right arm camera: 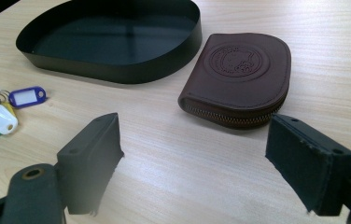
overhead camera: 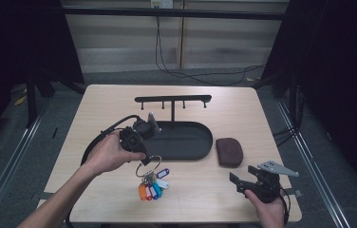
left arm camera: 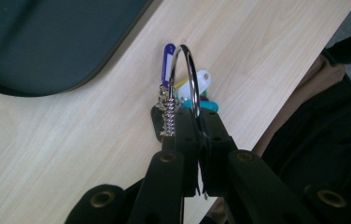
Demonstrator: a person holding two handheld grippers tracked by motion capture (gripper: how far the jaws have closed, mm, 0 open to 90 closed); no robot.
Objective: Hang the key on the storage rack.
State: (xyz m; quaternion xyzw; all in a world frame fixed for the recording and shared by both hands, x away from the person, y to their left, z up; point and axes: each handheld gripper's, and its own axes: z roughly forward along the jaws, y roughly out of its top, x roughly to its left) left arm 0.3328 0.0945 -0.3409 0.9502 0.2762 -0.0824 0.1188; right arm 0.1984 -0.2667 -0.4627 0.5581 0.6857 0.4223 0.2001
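My left gripper (overhead camera: pixel 144 159) is shut on a large metal key ring (overhead camera: pixel 154 164), in front of the black tray (overhead camera: pixel 208 141). In the left gripper view the jaws (left arm camera: pixel 197 123) pinch the ring (left arm camera: pixel 190 77) on its lower edge, and it stands up between them. Several coloured key tags (overhead camera: pixel 154 188) dangle from the ring over the table; whether they touch the wood I cannot tell. My right gripper (overhead camera: pixel 243 175) is at the front right, open and holding nothing. Its jaws (right arm camera: pixel 197 140) point at a brown zipped pouch (right arm camera: pixel 241 70) a short way ahead.
The oval black tray (right arm camera: pixel 117 72) lies mid-table with a black hook rack (overhead camera: pixel 173 99) rising behind it. The pouch (overhead camera: pixel 229 151) lies just right of the tray. A blue tag (right arm camera: pixel 24 97) and a white one lie at the left in the right gripper view.
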